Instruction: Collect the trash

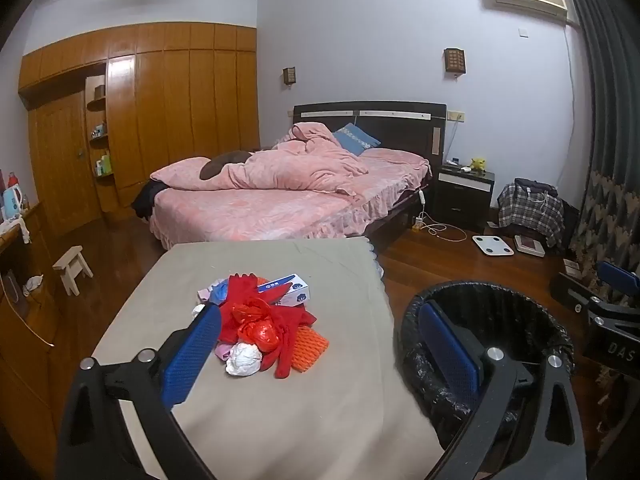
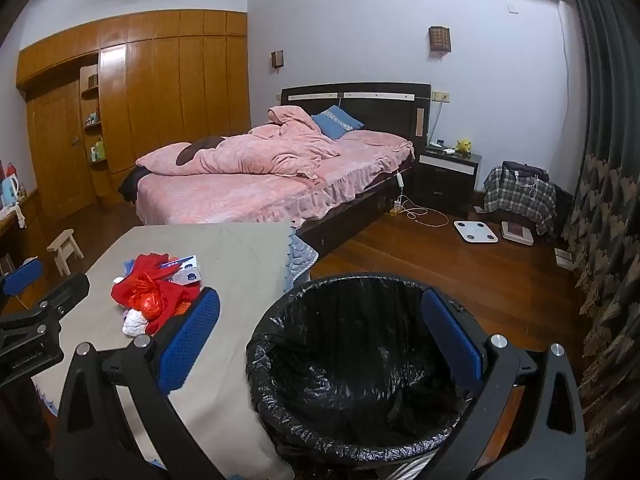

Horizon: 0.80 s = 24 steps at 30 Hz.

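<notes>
A heap of trash (image 1: 264,320) lies in the middle of a beige-covered table (image 1: 280,420): red plastic bags, a white crumpled wad (image 1: 243,358), an orange foam net (image 1: 310,348) and a white-and-blue box (image 1: 290,289). The same heap of trash (image 2: 156,294) shows at the left of the right wrist view. A bin lined with a black bag (image 2: 360,368) stands just right of the table; its rim (image 1: 480,292) shows in the left wrist view. My left gripper (image 1: 320,344) hangs open before the heap, holding nothing. My right gripper (image 2: 320,336) is open above the bin, empty.
Behind the table is a bed with pink bedding (image 1: 288,188), a dark nightstand (image 1: 464,192) and a wooden wardrobe wall (image 1: 160,112). A small stool (image 1: 74,268) stands left on the wooden floor. A white scale (image 1: 493,245) and cables lie on the floor at right, by dark curtains (image 1: 608,160).
</notes>
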Tool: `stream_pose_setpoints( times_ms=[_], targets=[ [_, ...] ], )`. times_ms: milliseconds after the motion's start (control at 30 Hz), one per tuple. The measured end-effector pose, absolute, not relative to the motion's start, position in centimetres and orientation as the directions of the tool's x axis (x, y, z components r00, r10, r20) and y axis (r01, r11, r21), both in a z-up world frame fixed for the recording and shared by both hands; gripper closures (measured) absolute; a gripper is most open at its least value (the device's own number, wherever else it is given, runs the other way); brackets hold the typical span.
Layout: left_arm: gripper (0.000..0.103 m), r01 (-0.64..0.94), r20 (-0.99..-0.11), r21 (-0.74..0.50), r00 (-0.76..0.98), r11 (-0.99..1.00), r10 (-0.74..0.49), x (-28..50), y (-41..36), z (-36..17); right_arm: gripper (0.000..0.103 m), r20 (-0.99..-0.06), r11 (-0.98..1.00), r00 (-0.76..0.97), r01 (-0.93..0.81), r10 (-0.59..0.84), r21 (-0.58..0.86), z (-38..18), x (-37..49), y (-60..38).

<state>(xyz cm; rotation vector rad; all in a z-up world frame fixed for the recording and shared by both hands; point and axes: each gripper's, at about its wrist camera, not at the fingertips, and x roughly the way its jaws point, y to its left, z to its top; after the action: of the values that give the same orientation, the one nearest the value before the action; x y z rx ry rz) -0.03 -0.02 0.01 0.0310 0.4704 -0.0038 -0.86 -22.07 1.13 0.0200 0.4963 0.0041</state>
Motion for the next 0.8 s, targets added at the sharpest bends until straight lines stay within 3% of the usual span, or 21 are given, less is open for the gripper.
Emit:
stream_pose_setpoints(
  times_ms=[800],
  targets=[
    [0.006, 0.010, -0.449, 0.028, 0.894, 1.000, 0.004, -0.17, -0.04, 0.18, 0.005, -0.466, 1.000, 0.884, -0.001, 0.013, 0.026, 1.21, -1.33, -22.25]
  ],
)
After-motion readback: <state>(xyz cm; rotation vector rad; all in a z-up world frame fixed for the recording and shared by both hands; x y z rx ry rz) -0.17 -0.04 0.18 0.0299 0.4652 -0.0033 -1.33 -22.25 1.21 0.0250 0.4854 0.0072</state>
